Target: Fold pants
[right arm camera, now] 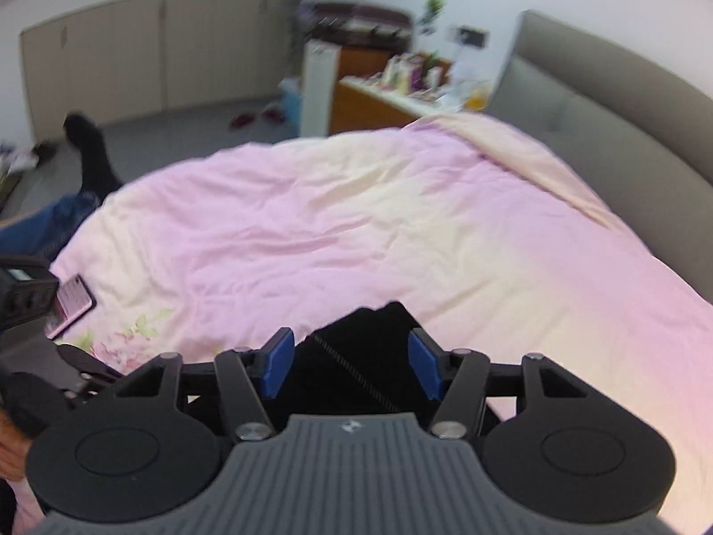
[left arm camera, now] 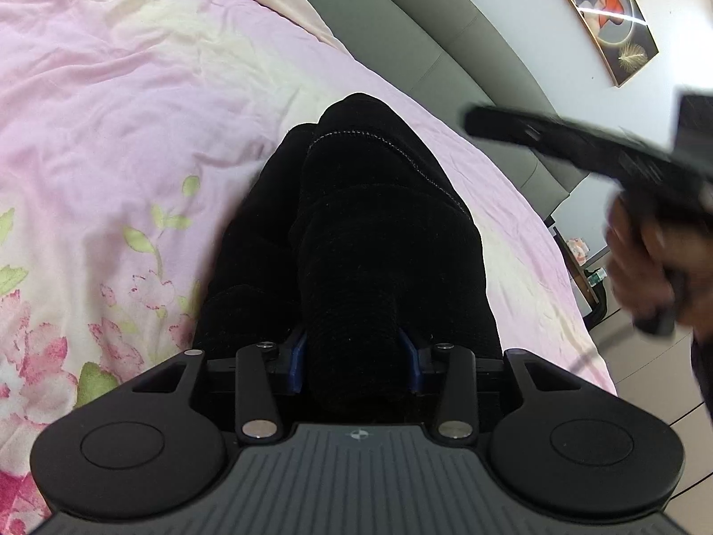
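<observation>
Black pants (left arm camera: 356, 232) lie bunched on the pink floral bedcover (left arm camera: 111, 111). In the left wrist view my left gripper (left arm camera: 356, 356) has its blue pads on either side of a thick fold of the pants, which fills the gap between them. My right gripper (left arm camera: 579, 147) shows blurred at the upper right, held above the bed by a hand. In the right wrist view my right gripper (right arm camera: 352, 368) has its blue pads (right arm camera: 278, 368) wide apart, with a corner of the black pants (right arm camera: 356, 356) below and between them, not gripped.
A grey padded headboard (left arm camera: 445, 44) runs along the bed's far side. A phone (right arm camera: 71, 303) lies on the bedcover at the left. A desk with clutter (right arm camera: 401, 84) and wardrobe doors (right arm camera: 156, 53) stand beyond the bed. A framed picture (left arm camera: 610, 9) hangs on the wall.
</observation>
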`<action>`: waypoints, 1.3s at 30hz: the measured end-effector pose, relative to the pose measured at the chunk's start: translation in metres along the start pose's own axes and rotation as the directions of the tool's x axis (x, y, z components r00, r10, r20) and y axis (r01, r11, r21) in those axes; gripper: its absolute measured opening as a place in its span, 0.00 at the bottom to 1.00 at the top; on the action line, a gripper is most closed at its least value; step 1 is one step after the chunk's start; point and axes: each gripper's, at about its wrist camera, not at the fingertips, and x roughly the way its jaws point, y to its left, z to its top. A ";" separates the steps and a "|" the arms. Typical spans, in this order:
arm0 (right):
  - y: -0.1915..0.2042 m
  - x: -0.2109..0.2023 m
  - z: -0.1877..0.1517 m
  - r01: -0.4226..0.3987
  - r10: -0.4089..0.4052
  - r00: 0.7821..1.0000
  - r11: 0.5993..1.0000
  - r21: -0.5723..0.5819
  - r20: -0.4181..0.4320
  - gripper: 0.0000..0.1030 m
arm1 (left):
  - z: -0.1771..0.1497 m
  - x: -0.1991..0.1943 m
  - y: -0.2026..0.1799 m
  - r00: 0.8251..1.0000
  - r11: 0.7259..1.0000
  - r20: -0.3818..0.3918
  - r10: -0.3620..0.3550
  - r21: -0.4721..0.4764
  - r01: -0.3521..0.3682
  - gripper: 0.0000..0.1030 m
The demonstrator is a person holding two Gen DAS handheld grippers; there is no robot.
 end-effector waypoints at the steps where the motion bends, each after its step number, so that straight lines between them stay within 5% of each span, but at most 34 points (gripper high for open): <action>1: -0.007 0.010 0.010 -0.025 0.024 0.999 0.999 -0.023 -0.036 0.47 | 0.000 0.000 0.000 1.000 1.000 0.000 -0.002 0.002 0.002 0.45; 5: -0.028 0.054 0.042 -0.128 0.113 0.980 0.988 -0.089 -0.162 0.45 | 0.000 -0.001 0.002 1.000 1.000 -0.003 -0.012 0.000 0.012 0.45; 9: -0.042 0.079 0.041 -0.224 0.185 0.931 0.970 -0.091 -0.315 0.39 | 0.001 0.000 0.004 1.000 1.000 -0.011 -0.019 -0.003 0.019 0.45; 12: -0.041 0.095 0.032 -0.252 0.209 0.904 0.965 -0.069 -0.373 0.03 | 0.001 0.001 0.006 1.000 1.000 -0.016 -0.019 -0.012 0.019 0.45; 14: -0.040 0.092 0.028 -0.232 0.196 0.914 0.971 -0.064 -0.355 0.00 | 0.002 0.002 0.007 0.999 0.999 -0.019 -0.027 -0.019 0.026 0.40; 18: -0.067 0.054 0.035 -0.166 0.184 0.970 0.979 0.120 -0.158 0.00 | 0.000 -0.009 -0.006 1.000 0.999 0.027 -0.015 0.051 0.013 0.34; 22: -0.086 0.036 0.029 -0.092 0.108 0.992 0.969 0.230 -0.061 0.00 | 0.007 -0.019 -0.012 0.998 0.998 0.056 -0.029 0.056 0.025 0.30; 28: -0.071 0.075 0.023 -0.006 0.032 0.992 0.978 0.207 -0.122 0.00 | -0.005 -0.006 -0.001 0.997 0.997 -0.031 0.071 0.042 -0.070 0.26; 30: -0.066 0.096 0.021 0.016 0.016 0.990 0.975 0.220 -0.143 0.00 | -0.007 -0.010 0.003 0.994 0.994 -0.054 0.099 0.051 -0.096 0.19; 31: -0.065 0.104 0.020 0.029 0.005 0.988 0.975 0.220 -0.155 0.00 | -0.007 -0.011 0.004 0.991 0.992 -0.067 0.114 0.056 -0.110 0.04; 33: -0.065 0.121 0.015 0.082 -0.041 0.983 0.971 0.223 -0.181 0.00 | -0.010 -0.010 0.009 0.975 0.976 -0.080 0.206 0.083 -0.199 0.00; 35: -0.069 0.124 0.013 0.083 -0.037 0.982 0.966 0.245 -0.187 0.00 | -0.010 -0.014 0.021 0.988 0.990 -0.066 0.141 0.012 -0.141 0.00; 37: -0.073 0.109 0.014 0.069 -0.038 0.992 0.963 0.261 -0.124 0.13 | -0.002 -0.020 0.025 0.994 0.994 -0.055 0.093 -0.054 -0.096 0.01; 39: -0.075 0.083 0.015 0.065 -0.051 0.997 0.956 0.287 -0.058 0.22 | 0.004 -0.030 0.019 0.996 0.995 0.016 0.090 -0.045 -0.089 0.14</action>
